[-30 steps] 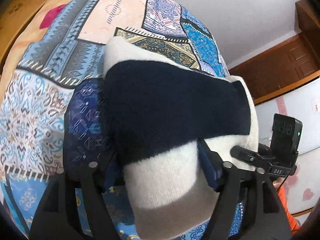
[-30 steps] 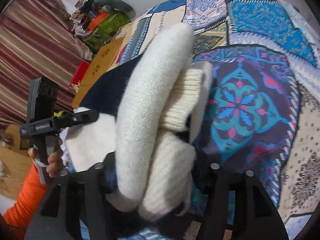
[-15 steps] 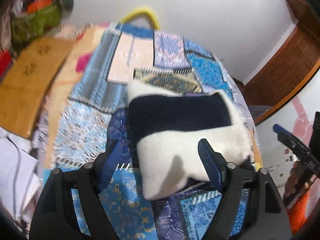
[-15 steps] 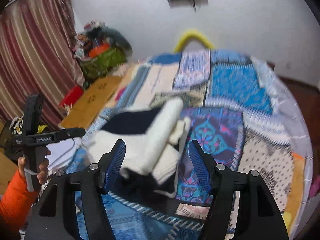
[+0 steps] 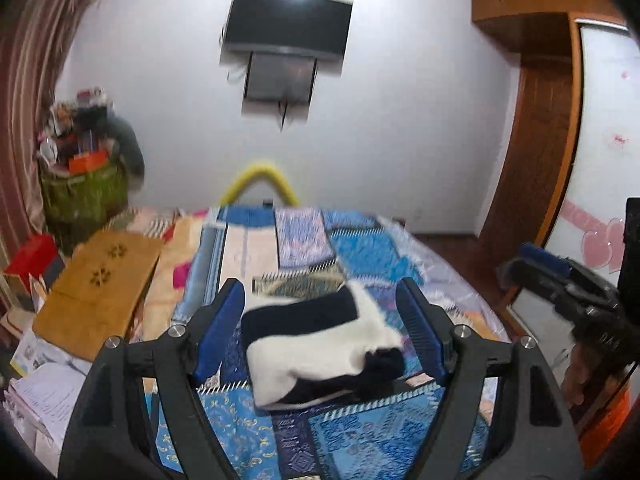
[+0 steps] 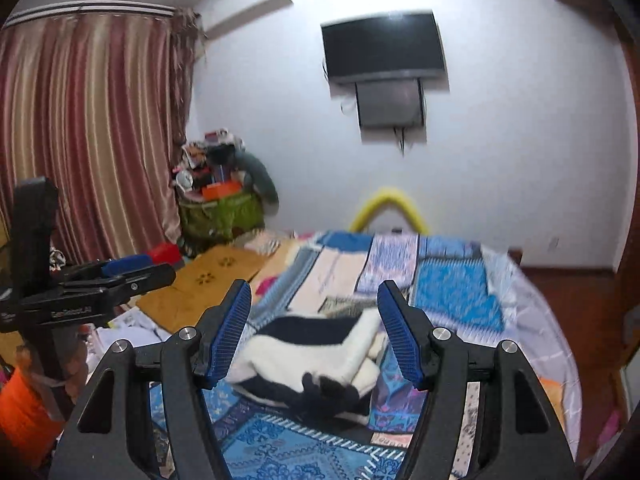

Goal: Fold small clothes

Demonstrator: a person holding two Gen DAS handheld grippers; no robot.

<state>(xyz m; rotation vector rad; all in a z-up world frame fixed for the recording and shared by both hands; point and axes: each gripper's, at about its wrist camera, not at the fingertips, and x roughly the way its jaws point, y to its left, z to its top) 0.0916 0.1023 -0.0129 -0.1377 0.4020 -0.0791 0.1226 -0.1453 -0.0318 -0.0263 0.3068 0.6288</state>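
Left wrist: folded sweater (image 5: 316, 354) mid-bedspread (image 5: 360, 436), edges clear.

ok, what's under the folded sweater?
The folded sweater lies on the patchwork bedspread, whose blue panels show all around it. Whatever is directly beneath the bundle, or tucked inside its folds, is covered and cannot be seen.
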